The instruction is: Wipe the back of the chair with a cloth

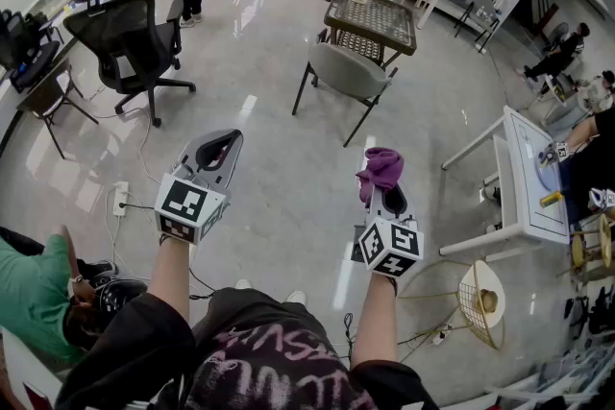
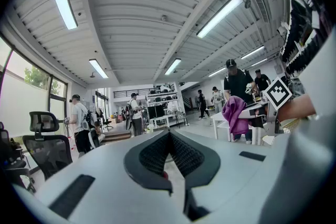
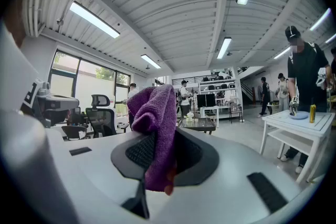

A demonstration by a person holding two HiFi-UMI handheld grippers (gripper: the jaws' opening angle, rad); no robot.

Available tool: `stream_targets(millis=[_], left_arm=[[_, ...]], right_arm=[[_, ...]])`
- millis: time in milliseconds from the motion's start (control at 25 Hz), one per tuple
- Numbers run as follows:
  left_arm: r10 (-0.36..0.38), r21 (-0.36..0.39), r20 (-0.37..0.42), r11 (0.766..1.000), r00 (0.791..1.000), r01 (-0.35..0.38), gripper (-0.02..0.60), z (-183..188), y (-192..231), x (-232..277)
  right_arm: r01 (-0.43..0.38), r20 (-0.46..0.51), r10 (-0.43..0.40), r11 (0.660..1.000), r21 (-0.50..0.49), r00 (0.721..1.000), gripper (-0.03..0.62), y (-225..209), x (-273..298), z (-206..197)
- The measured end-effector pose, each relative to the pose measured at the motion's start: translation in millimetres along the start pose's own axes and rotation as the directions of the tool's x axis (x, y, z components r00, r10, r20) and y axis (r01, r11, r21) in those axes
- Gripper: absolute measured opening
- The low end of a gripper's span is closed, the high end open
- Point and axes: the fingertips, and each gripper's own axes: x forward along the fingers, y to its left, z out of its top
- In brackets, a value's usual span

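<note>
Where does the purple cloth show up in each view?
Head view: purple cloth right of centre, held in the right gripper.
Left gripper view: right of centre, hanging from the right gripper.
Right gripper view: centre, between the jaws.
Shared landmark: black office chair.

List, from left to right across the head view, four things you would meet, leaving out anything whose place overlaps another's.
black office chair → left gripper → purple cloth → white table
</note>
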Motion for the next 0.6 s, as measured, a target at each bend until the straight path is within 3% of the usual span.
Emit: stream_targets(millis=[360, 600], left_arm=[[-0.008, -0.005, 0.000, 1.000, 1.000, 0.008, 0.009, -6.6, 14.2, 6.5], [-0.026, -0.030, 0.011, 0.999, 1.000, 0.027, 0.009, -13.7, 29.2, 6.2]], right_arm=[[0.010, 0.005, -0.009, 0.998, -0.057, 1.000, 0.091, 11.9, 13.8, 1.0], [0.010, 0.022, -0.009, 1.000, -0.025, 1.000, 0.092, 29.2, 16.9, 2.1]])
